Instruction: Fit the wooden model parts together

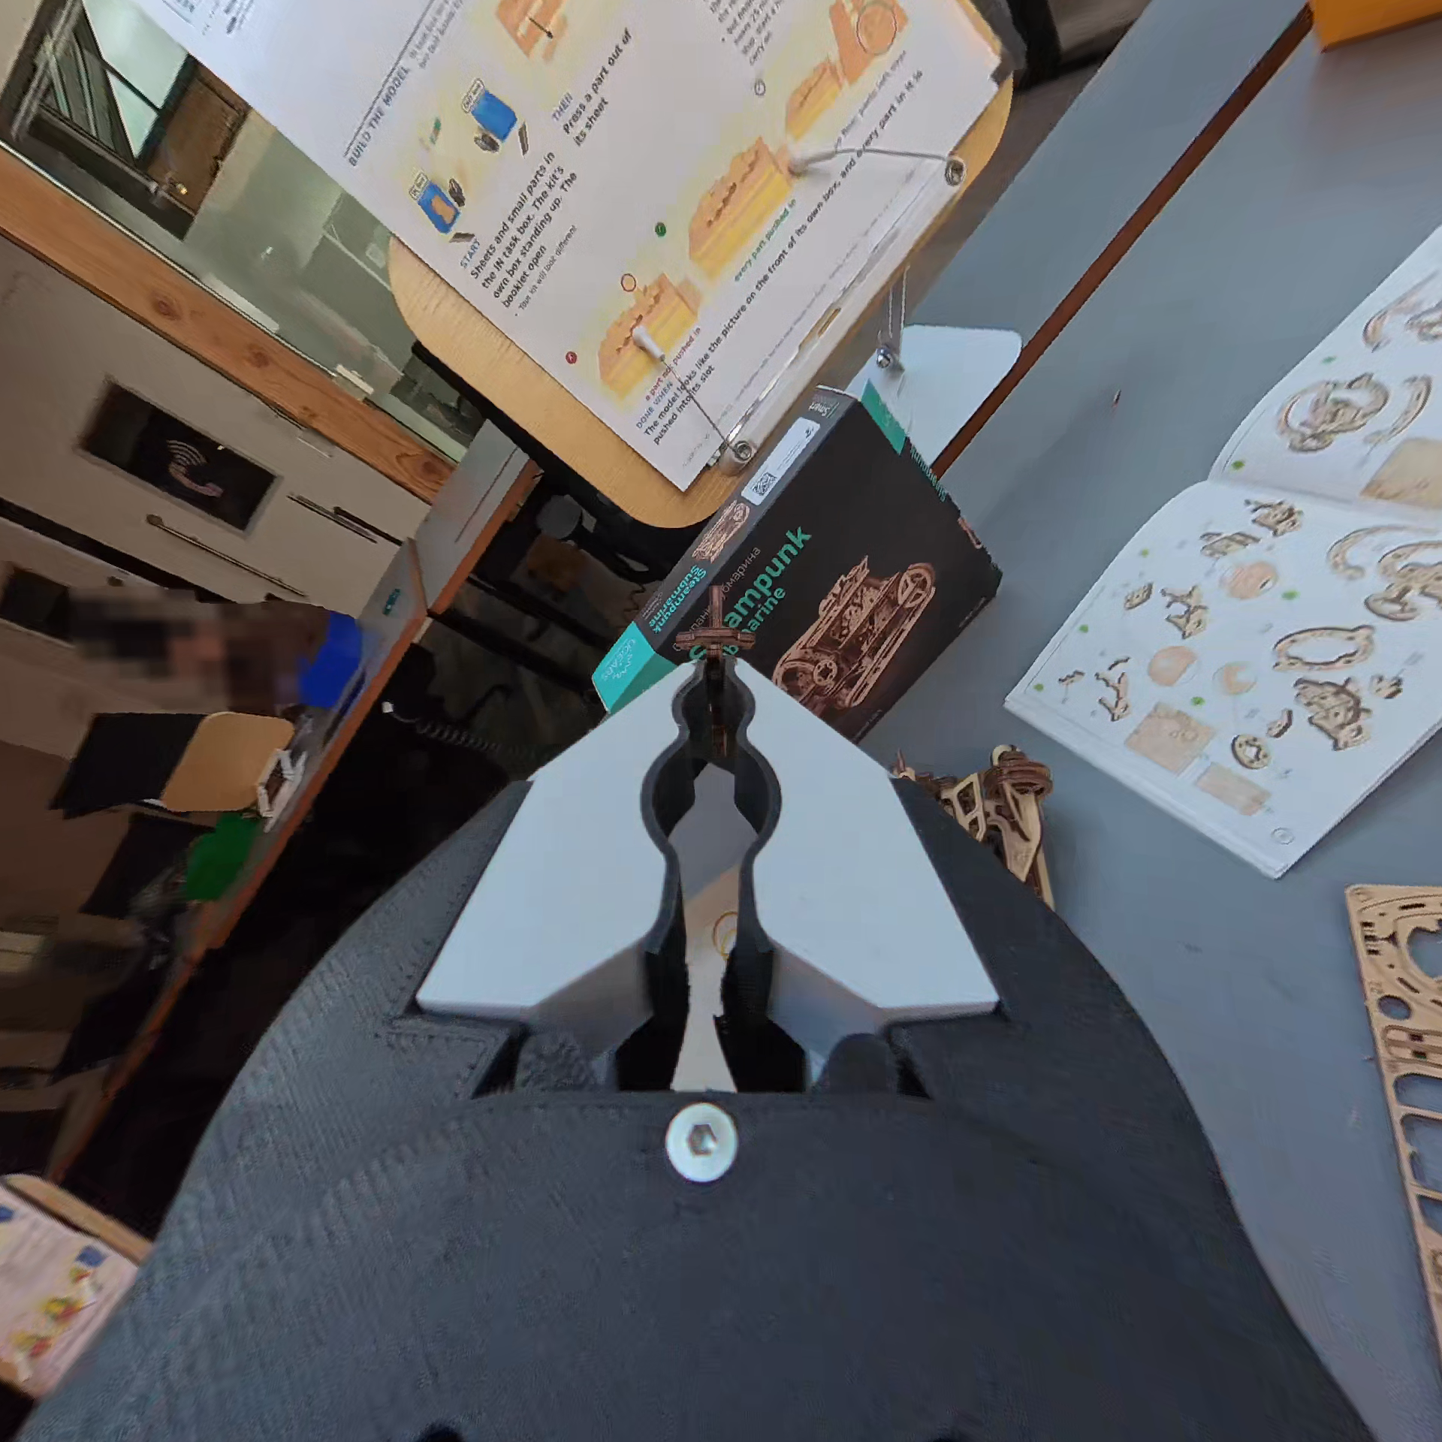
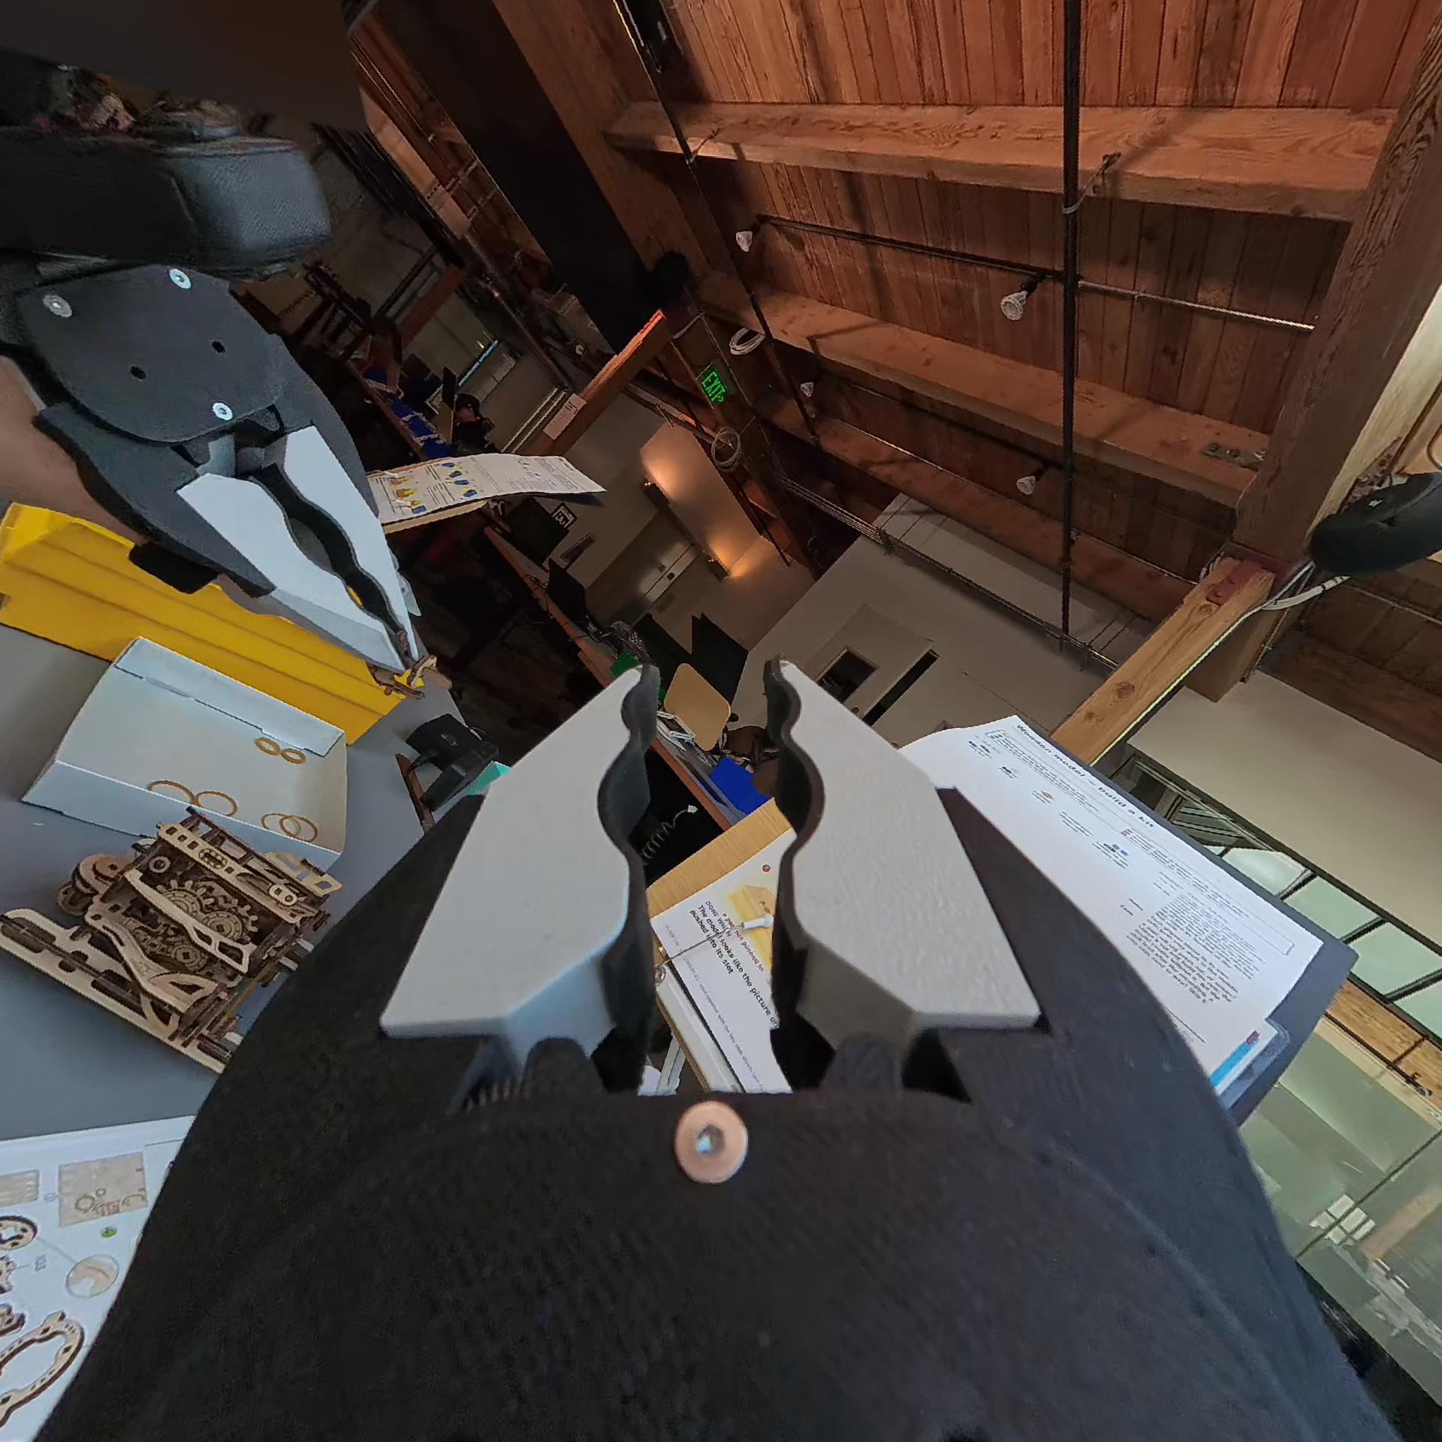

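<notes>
Left gripper [image 1: 712, 663]: fingers pressed together on a small cross-shaped wooden part [image 1: 713, 641], which sticks out past the tips at the centre of the left wrist view; the same gripper appears at upper left of the right wrist view [image 2: 406, 659], raised above the table with the dark part at its tip

Right gripper [image 2: 706, 683]: fingers spread with a clear gap, nothing between them, pointing up toward the room and wooden ceiling

Part-built wooden model [image 2: 179, 928]: sits on the grey table [image 2: 70, 1045] at left of the right wrist view, gears and frame visible; in the left wrist view only a piece of it [image 1: 995, 811] shows just right of the gripper body

Kit box [image 1: 819, 577]: dark with teal edges, standing tilted on the table just behind the held part in the left wrist view

Open booklet [image 1: 1248, 624]: lies flat at right of the left wrist view, pages with part diagrams

Wooden parts sheet [image 1: 1404, 1038]: punched plywood at the right edge, below the booklet

White box [image 2: 195, 749]: open, behind the model, holding several thin rings

Yellow bin [image 2: 156, 601]: behind the white box, at left

Instruction sheet on a stand [image 1: 624, 195]: top centre of the left wrist view
</notes>
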Tool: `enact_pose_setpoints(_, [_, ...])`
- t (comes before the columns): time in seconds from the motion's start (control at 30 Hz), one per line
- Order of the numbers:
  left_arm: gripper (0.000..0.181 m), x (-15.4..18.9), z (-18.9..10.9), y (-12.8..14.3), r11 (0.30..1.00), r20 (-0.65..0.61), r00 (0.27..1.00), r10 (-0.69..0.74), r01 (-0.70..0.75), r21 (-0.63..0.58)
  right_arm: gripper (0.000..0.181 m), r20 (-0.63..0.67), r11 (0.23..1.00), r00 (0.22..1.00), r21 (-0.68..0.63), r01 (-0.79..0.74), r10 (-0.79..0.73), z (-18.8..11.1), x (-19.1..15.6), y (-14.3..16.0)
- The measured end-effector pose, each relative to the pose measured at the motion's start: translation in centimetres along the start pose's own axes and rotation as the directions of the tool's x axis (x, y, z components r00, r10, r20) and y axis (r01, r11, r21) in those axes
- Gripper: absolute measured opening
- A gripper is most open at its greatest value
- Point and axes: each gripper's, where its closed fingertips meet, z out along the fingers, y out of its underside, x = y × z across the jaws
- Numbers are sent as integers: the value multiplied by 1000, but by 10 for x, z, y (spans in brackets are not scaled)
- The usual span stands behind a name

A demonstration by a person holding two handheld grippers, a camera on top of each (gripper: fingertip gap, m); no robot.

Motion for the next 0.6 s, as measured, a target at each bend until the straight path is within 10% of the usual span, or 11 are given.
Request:
enact_pose_setpoints(0.03, [0,3,1,1,997,26,997,69,-68,-28,26,1,1000,1000,-5,-5,5,0,0,2])
enact_pose_setpoints(0.6, [0,44,13,4,899,-14,906,422,-421,-119,26,12,998,1000,-66,-21,22,8,-7,25])
